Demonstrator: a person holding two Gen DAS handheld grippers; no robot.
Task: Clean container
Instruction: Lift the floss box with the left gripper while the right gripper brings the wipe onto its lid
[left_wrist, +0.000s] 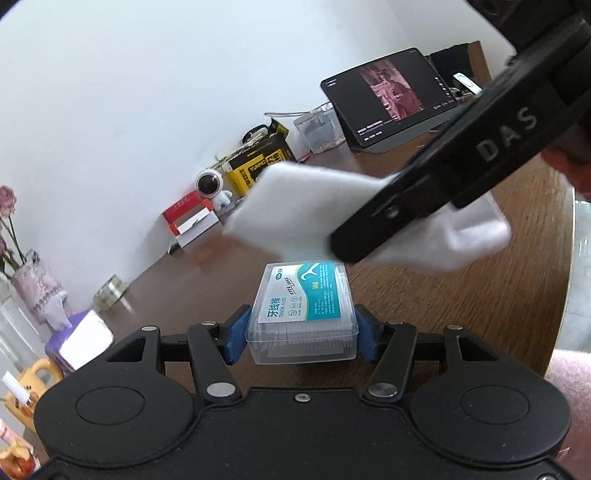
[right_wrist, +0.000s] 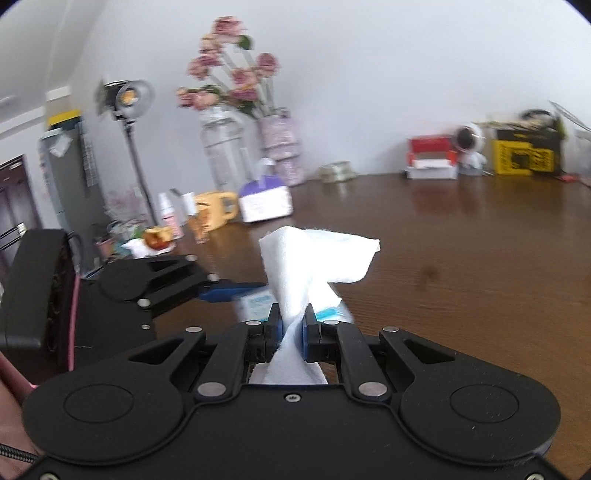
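The dental floss box (left_wrist: 303, 314), a clear plastic container with a teal and white label on its lid, sits clamped between the blue pads (left_wrist: 236, 338) of my left gripper (left_wrist: 302, 338), which presses on its two side walls and holds it just above the brown wooden table (left_wrist: 461, 295), label facing up. My right gripper (right_wrist: 293, 332) has its jaws pinched tight on a white cloth (right_wrist: 317, 258), the fabric twisted where the pads squeeze it and fanning out wide beyond them. From the left camera that cloth (left_wrist: 295, 206) hangs over the far end of the box, blurred, and I cannot tell whether it touches the lid. From the right camera only a sliver of the box (right_wrist: 255, 304) shows beside the cloth, with my left gripper (right_wrist: 236, 288) reaching in from the left. Along the wall stand a tablet (left_wrist: 395, 99) showing a video, a yellow and black carton (left_wrist: 258, 162), a small white camera figure (left_wrist: 212, 186), a red and white box (left_wrist: 190, 218), a purple tissue box (left_wrist: 79, 339), a yellow mug (right_wrist: 214, 212) and vases of pink flowers (right_wrist: 229, 74)
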